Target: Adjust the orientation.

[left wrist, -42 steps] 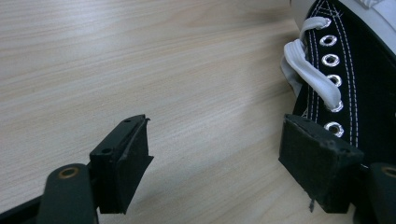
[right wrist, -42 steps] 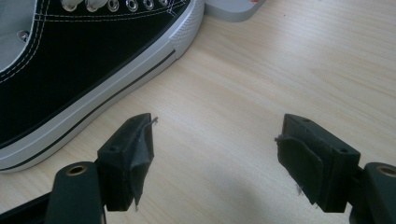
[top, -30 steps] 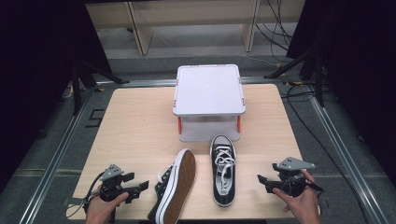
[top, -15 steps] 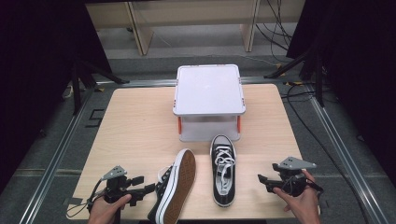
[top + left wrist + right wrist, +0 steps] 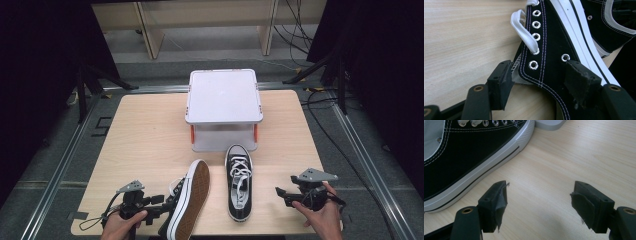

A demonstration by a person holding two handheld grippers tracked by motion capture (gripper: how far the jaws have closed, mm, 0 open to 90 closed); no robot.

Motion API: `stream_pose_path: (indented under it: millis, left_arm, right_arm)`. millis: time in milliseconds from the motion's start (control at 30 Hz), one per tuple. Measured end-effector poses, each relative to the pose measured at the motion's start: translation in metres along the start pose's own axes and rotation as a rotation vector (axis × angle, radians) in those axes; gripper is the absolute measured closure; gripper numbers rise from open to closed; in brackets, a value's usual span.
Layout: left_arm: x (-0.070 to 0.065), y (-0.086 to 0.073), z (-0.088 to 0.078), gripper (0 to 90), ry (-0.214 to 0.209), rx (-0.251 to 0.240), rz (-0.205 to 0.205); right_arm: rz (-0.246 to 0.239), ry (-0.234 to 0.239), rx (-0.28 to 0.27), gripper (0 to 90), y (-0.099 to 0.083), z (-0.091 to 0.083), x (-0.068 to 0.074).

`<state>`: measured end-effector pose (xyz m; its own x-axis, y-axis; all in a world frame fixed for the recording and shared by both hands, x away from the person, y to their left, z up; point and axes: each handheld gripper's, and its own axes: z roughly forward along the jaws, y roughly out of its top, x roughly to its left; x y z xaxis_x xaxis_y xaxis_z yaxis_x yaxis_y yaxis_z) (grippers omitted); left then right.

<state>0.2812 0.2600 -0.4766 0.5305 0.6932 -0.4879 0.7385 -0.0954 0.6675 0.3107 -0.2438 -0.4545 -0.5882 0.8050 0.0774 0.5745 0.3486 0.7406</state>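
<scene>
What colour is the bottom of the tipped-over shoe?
Tan-brown sole, edged in white; the high view shows it best.

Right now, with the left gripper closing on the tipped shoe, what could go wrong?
The left gripper has just been closing around the tipped shoe, and only thin canvas at the collar sits between its jaws, so the grip may slip or fold the fabric. The lace loop lies close to one jaw and could snag. The shoe lies near the table edge and might slide off.

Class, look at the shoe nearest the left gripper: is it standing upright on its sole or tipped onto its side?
Tipped on its side. The left shoe shows its tan sole facing sideways in the high view, unlike the upright right shoe, which shows its laces.
</scene>
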Motion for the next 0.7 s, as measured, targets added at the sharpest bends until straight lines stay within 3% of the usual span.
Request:
stream_pose_path:
  millis: [100, 400, 433, 567, 600, 633, 667, 700]
  left_arm:
    - [0.000, -0.001, 0.002, 36.3, 0.004, 0.018, 0.001]
    - [-0.004, 0.005, 0.009, 38.5, -0.079, 0.026, 0.005]
    - [-0.005, 0.007, 0.011, 42.5, -0.112, 0.014, -0.010]
    - [-0.008, 0.008, 0.013, 47.9, -0.129, 0.011, -0.009]
    - [-0.010, 0.009, 0.013, 55.0, -0.112, 0.009, 0.001]
    - [-0.015, 0.009, 0.014, 62.5, -0.082, 0.001, 0.048]
    - [-0.015, 0.009, 0.014, 69.4, -0.082, 0.001, 0.048]
    - [-0.017, 0.009, 0.014, 74.7, -0.090, -0.010, 0.052]
  right_arm:
    - [-0.003, -0.001, 0.001, 29.0, 0.000, 0.000, 0.000]
    - [0.003, 0.015, 0.004, 29.1, 0.000, 0.001, -0.001]
    - [0.001, 0.002, 0.009, 29.1, 0.000, -0.002, 0.001]
    - [0.017, -0.014, -0.004, 29.1, 0.000, -0.001, 0.002]
    - [0.007, -0.004, -0.005, 29.1, 0.000, 0.000, 0.001]
    - [0.003, -0.010, -0.008, 29.1, 0.000, -0.001, 0.001]
    - [0.003, -0.010, -0.008, 29.1, 0.000, -0.001, 0.001]
    - [0.045, -0.004, 0.001, 29.1, 0.000, -0.002, 0.003]
